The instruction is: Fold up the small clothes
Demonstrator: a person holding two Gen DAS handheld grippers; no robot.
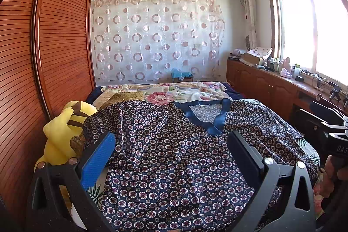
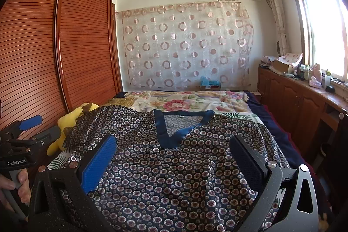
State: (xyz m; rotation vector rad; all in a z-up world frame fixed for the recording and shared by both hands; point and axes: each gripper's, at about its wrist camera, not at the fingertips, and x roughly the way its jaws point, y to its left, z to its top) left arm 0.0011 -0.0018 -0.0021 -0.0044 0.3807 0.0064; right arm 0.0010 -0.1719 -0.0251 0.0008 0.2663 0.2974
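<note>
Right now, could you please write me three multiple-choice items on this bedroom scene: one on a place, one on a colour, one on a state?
1. Where does the yellow plush toy lie?
A. beside the wardrobe, at the bed's edge
B. on the window counter
C. on top of the air conditioner

2. What colour is the V-neck trim of the patterned top?
A. red
B. blue
C. white

3. How does the left gripper stand?
A. shut on the top
B. shut on the toy
C. open, holding nothing

Answers: 1 A, the toy sits against the slatted wardrobe doors; 2 B, a glossy blue band edges the neckline; 3 C, its fingers stand wide apart above the spread, unfolded top.
</note>
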